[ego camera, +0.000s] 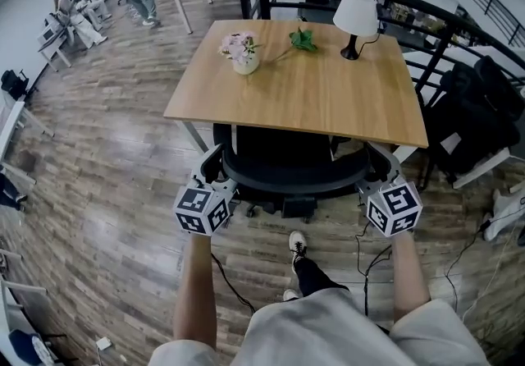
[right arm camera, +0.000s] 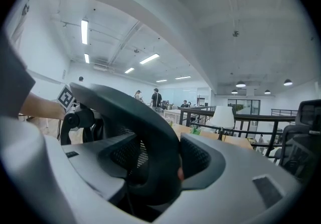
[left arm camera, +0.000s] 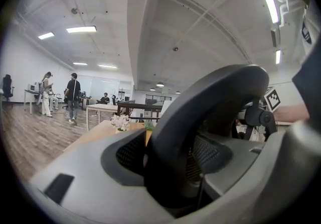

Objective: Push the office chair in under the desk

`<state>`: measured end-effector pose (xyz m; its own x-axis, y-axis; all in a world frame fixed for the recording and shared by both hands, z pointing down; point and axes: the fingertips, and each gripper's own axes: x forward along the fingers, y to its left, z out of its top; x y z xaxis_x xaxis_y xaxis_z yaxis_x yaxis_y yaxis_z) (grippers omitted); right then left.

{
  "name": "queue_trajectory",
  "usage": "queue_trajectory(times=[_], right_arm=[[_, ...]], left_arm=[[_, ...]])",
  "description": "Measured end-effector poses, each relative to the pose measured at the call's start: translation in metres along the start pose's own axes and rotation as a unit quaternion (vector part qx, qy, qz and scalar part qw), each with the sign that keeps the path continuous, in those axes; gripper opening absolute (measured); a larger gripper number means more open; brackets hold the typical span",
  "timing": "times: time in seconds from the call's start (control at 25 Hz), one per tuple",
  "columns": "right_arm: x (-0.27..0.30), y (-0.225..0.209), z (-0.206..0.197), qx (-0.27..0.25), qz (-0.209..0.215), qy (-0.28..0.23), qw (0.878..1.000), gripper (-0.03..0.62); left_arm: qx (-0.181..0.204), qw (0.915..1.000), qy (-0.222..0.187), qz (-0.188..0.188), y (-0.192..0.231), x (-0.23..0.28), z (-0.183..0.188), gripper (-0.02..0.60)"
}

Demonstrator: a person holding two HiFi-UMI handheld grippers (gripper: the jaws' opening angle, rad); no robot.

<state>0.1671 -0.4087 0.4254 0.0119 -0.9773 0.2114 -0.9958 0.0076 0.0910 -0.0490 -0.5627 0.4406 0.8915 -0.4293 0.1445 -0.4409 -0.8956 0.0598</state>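
office chair gripped by its back at the desk's near edge
a wooden floor (ego camera: 98,192) runs all round; the wooden desk (ego camera: 303,102) stands ahead, and the black office chair (ego camera: 287,167) sits with its seat mostly under the near edge, its curved back rim just outside it. the left gripper (ego camera: 217,177) is clamped on the left end of that rim and the right gripper (ego camera: 376,177) on the right end, the rim filling the gap between each pair of jaws. on the desk's far side stand a white lamp (ego camera: 356,16) and a vase of pink flowers (ego camera: 244,52), with a green sprig (ego camera: 302,39) between them
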Motion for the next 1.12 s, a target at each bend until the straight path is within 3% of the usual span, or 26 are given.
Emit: queue_trajectory(times=[1.12], right_arm=[[0.101, -0.076, 0.019, 0.024, -0.013, 0.0, 1.0, 0.253]], left_arm=[[0.01, 0.9996, 0.0, -0.027, 0.068, 0.124, 0.028, 0.299]])
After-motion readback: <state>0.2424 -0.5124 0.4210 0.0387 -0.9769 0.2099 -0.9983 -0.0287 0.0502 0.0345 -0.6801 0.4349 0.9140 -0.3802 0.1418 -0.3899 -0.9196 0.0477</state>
